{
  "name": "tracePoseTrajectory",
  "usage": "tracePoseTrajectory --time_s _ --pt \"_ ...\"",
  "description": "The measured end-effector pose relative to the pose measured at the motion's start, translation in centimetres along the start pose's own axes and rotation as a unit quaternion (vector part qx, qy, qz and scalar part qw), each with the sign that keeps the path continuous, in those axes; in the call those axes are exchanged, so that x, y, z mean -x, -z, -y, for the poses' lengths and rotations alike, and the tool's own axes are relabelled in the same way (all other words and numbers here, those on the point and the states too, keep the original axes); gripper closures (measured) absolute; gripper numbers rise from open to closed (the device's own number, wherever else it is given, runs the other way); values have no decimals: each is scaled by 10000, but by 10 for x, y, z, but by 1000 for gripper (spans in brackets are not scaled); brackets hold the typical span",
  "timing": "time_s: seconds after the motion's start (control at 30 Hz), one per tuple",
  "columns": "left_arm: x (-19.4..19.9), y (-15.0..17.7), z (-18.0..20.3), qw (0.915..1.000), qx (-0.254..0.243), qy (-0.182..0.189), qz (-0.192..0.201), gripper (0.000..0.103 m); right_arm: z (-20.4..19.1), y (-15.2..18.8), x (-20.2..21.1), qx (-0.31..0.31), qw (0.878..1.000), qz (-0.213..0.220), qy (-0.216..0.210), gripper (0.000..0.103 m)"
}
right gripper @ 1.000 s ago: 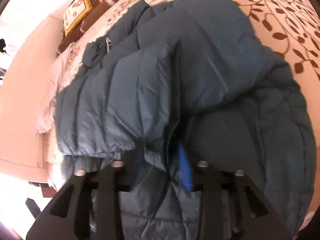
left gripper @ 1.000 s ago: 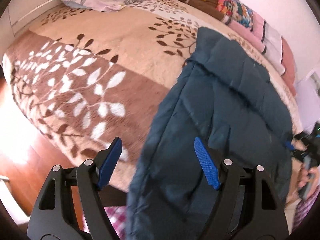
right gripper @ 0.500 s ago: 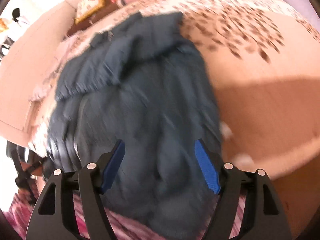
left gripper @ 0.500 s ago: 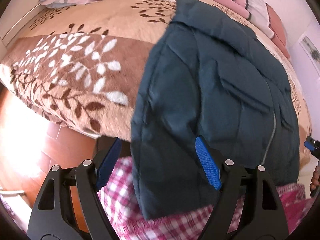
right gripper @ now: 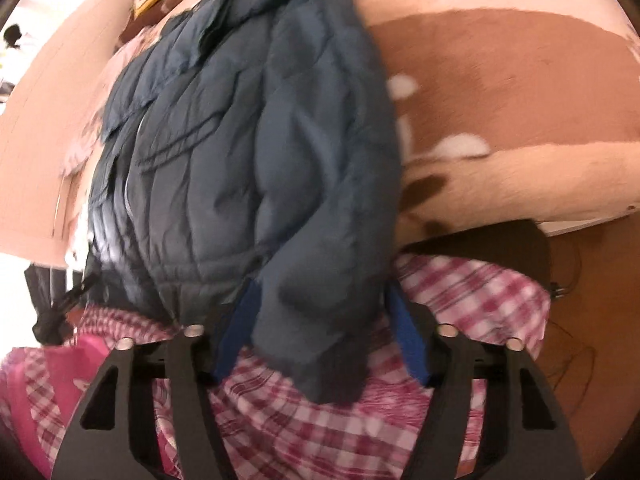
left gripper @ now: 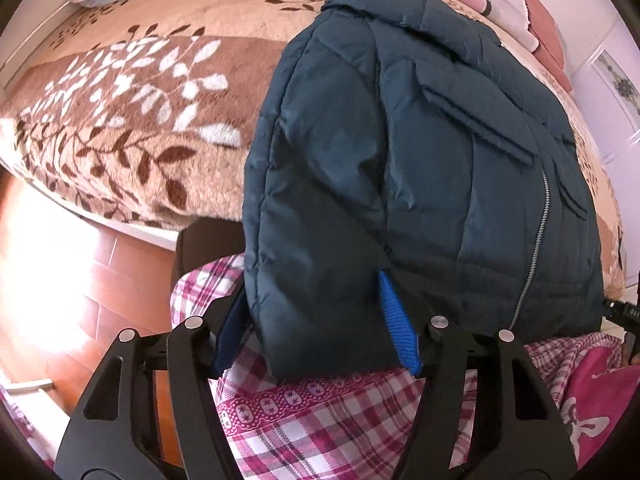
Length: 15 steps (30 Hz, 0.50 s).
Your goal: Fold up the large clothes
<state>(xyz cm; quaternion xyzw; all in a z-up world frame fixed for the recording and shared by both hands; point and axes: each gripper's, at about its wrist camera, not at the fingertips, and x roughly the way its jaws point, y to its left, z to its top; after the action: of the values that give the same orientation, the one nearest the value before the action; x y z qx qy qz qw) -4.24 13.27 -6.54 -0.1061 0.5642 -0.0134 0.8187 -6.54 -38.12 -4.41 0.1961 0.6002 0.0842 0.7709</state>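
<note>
A dark blue padded jacket [left gripper: 420, 168] lies on the leaf-patterned bedspread [left gripper: 132, 120], its hem hanging over the edge at six o'clock. The left gripper [left gripper: 316, 324] and right gripper [right gripper: 320, 332] are both closing around that hem, above pink checked trousers [left gripper: 340, 420].

No text, label, brand or number can be read anywhere.

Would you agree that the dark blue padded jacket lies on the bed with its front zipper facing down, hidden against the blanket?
Not quite: the jacket does lie on the bed's blanket, but its zipper faces up, running down the front in plain sight. The left wrist view shows it clearly.
</note>
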Motion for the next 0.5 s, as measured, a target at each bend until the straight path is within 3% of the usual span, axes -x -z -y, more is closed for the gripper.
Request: tracePoseTrajectory --time_s 0.1,0.2,0.27,0.37,0.5 --pt "0 0 -4 10000 80 55 7 46 2 4 -9 -16 9999 -155 -13 59" --pt "0 4 -4 9999 60 155 -26 67 7 6 -12 -102 9997 -211 -54 74" --pt "3 4 -3 9996 62 263 -2 86 8 7 -11 -104 9997 -177 -151 85" --pt "13 0 -3 9990 163 406 86 93 5 6 -2 -74 9993 -33 -377 92" --pt "40 -7 2 9976 98 557 393 94 -3 2 23 -87 9961 352 -806 93"
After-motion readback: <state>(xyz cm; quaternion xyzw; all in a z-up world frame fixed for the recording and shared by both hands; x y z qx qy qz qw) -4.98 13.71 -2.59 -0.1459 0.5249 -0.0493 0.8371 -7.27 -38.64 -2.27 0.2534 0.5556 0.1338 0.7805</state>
